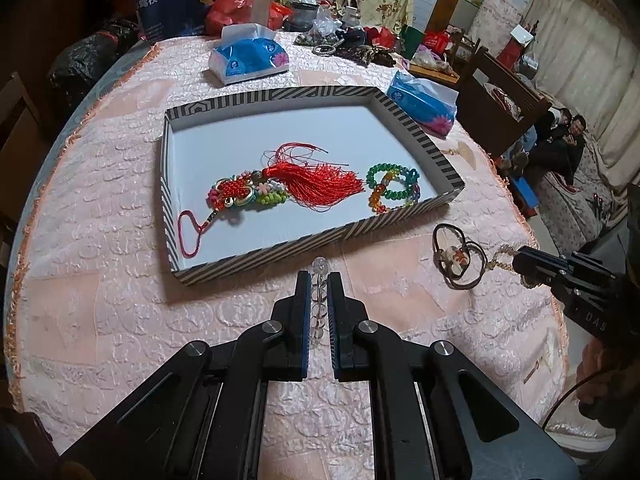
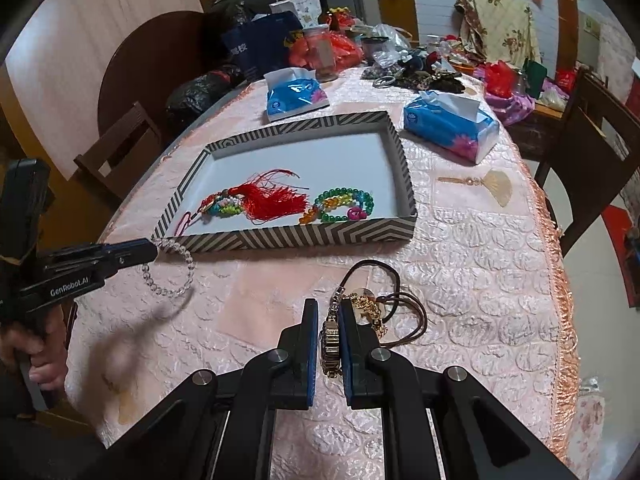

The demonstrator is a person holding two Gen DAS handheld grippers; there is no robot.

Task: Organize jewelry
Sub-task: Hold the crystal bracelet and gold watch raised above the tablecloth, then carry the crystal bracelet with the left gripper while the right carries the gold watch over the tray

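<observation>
Holding a clear bead bracelet (image 2: 170,270), the left gripper (image 1: 319,280) has its jaws pinched tight on it, just in front of the near wall of the striped tray (image 1: 256,246). In the right wrist view the bracelet hangs in a loop from the tips, above the pink tablecloth (image 2: 480,280), close to the tray's near left corner.

The right gripper (image 2: 329,312) has its jaws pinched on a gold chain (image 2: 331,344). The chain runs to a gold clump beside a brown cord (image 2: 404,316) that lies in loops on the cloth, right of the tray's near wall.

Inside the tray lie a red tassel charm (image 1: 316,182) on the left and a bunch of colored bead bracelets (image 1: 394,188) near the right wall. The far half of the tray floor is bare white.

Two blue tissue packs (image 1: 250,58) sit past the tray's far side. A small fan charm (image 2: 486,186) lies near the fringed table edge. There is open cloth between the two grippers.
</observation>
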